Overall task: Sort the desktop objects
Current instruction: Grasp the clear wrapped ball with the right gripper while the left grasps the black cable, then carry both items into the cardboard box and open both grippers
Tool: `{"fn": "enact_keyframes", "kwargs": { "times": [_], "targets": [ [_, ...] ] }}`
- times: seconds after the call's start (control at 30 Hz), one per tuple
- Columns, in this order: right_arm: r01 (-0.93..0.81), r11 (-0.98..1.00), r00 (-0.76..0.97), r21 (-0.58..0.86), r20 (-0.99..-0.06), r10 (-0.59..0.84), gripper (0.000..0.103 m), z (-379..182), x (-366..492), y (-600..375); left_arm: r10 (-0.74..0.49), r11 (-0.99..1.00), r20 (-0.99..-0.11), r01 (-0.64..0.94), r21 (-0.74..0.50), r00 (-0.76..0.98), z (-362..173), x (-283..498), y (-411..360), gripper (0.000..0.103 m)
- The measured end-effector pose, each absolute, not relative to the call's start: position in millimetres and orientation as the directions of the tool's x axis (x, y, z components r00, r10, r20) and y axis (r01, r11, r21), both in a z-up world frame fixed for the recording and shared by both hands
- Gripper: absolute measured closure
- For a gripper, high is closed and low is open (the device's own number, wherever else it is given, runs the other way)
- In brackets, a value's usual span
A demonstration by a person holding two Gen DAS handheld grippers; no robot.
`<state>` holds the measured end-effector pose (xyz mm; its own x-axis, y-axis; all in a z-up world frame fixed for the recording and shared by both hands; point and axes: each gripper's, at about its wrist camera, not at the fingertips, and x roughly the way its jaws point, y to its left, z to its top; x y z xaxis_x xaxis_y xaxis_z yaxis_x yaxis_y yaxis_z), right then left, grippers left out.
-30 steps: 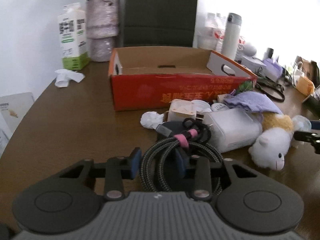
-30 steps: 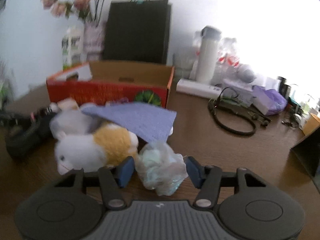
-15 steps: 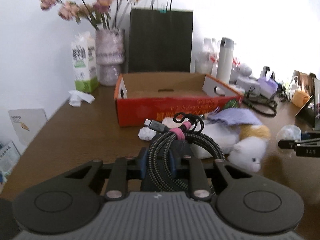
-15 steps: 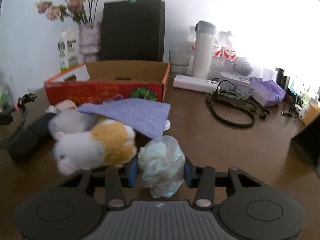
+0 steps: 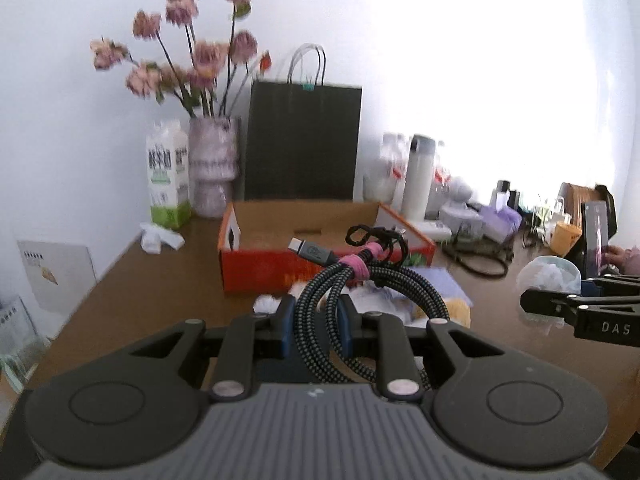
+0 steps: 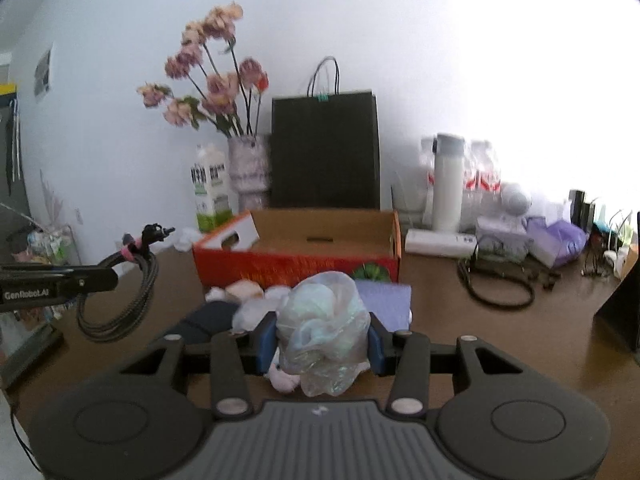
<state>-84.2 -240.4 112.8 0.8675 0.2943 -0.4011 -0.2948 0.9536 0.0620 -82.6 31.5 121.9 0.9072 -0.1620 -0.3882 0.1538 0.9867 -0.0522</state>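
My left gripper (image 5: 316, 320) is shut on a coiled black braided cable (image 5: 372, 284) bound with a pink strap, held up off the brown table (image 5: 152, 300). In the right wrist view that cable (image 6: 120, 308) hangs from the left gripper (image 6: 84, 280) at the left. A crumpled clear plastic bag (image 6: 324, 320) sits pinched in my shut right gripper (image 6: 320, 338), also lifted. The bag (image 5: 548, 276) shows at the right of the left wrist view. An open red cardboard box (image 6: 296, 268) lies ahead of both, empty as far as I can see.
Below the grippers lie a purple cloth (image 6: 384, 300), a plush toy (image 5: 440, 308) and a dark pouch (image 6: 208, 316). Behind the box stand a black paper bag (image 6: 324, 152), a flower vase (image 6: 248, 172), a milk carton (image 6: 210, 196) and a white bottle (image 6: 446, 184). A black cable loop (image 6: 496, 284) lies at the right.
Both grippers closed on their items and rose: the cable and the plastic bag now hang above the table, and the box and pile sit lower in view.
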Motion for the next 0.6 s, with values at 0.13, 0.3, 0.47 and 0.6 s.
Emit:
{"fn": "enact_keyframes", "kwargs": {
  "times": [0.13,0.3,0.47,0.6],
  "targets": [
    [-0.299,0.951,0.868,0.081,-0.392,0.306,0.059,118.0,-78.3,-235.0,-0.162,0.987,-0.385,0.145,-0.072,0.909,124.1,-77.3,30.7,0.081],
    [-0.288,0.954,0.876,0.087,-0.378,0.299,0.059,127.3,-51.5,-231.3,-0.143,0.989,-0.388,0.115,-0.093,0.911,124.4,-47.9,35.4,0.081],
    [-0.315,0.944,0.864,0.095,-0.384,0.327,0.059,137.6,13.6,-224.2,-0.126,0.991,-0.406,0.101,-0.083,0.905,132.0,22.9,35.1,0.081],
    [-0.298,0.946,0.838,0.129,-0.439,0.324,0.059,144.6,93.4,-221.6,-0.142,0.988,-0.479,0.093,-0.125,0.866,138.9,99.1,40.3,0.081]
  ]
}}
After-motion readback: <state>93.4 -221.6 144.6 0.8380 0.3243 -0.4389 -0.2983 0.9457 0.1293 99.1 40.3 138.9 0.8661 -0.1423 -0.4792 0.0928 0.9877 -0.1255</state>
